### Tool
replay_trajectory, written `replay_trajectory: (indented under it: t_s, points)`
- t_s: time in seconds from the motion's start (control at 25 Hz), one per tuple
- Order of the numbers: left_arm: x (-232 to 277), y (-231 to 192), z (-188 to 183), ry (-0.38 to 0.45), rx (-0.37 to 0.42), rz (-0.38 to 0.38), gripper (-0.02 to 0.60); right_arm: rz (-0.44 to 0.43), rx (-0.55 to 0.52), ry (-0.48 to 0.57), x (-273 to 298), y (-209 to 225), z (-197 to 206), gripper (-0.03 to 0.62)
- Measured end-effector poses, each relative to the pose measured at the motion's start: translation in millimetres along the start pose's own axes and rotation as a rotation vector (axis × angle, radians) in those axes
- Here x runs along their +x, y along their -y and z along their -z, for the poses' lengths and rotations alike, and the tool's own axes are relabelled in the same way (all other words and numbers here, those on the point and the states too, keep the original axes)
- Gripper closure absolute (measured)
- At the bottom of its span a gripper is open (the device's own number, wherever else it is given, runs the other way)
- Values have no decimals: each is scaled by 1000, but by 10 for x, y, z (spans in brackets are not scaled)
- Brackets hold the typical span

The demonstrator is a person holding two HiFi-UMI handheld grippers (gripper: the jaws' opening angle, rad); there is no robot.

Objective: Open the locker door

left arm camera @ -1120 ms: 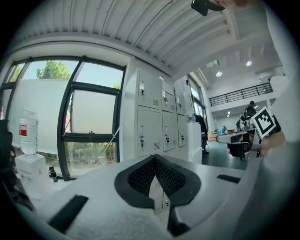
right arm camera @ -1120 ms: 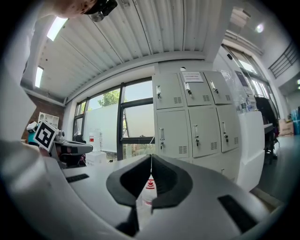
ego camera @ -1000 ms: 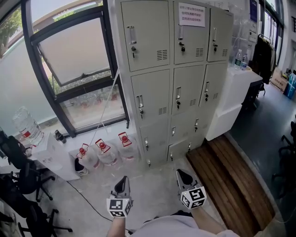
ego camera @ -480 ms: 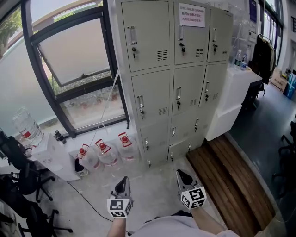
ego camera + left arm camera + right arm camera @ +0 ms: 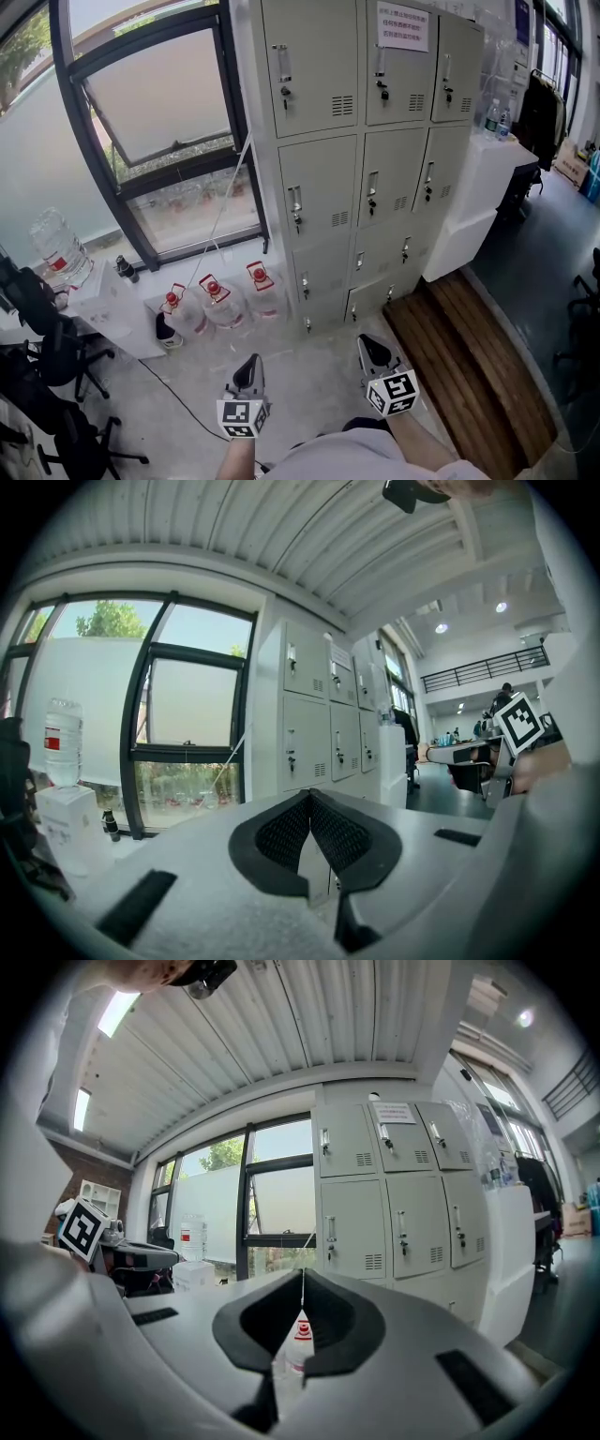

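Short of the lockers (image 5: 375, 159), your view has just nudged — left gripper (image 5: 249, 360) and right gripper (image 5: 367, 345) clenched empty, doors closed.

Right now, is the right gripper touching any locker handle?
No: in the head view the right gripper hangs shut and empty above the floor, well short of the lockers.

In the head view, the lockers (image 5: 375, 159) and water bottles (image 5: 217, 302) now sit slightly further right and higher.
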State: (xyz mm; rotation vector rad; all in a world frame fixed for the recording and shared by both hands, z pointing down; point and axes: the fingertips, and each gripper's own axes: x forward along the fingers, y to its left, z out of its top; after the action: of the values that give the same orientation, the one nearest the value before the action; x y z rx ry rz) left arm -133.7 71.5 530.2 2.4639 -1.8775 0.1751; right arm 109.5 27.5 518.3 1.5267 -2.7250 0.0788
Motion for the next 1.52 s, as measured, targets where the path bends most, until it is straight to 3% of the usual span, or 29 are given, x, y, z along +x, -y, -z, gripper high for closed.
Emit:
replay_trajectory:
  t_s: [0.4,0.72,1.04,1.28,1.52]
  points:
    - [26,-320,21,-8,-14,-55,578,-54,-3,-3,407,-127,-48,580]
    - [335,-775,96,-17,-34,-123,578,-105,-8,-7,1102,-91,-39,580]
    - [1200,-1361,61,-27,-51,-184,578,-166,-10,-16,2236,139,-70,580]
    - [2021,-1803,-179,-1,-50,-236,578,-200,16,-15,3162,457,-180,580]
    - [2595,-2071,-356,15,-42,-217,580,-189,11,-5,3822,656,-287,580]
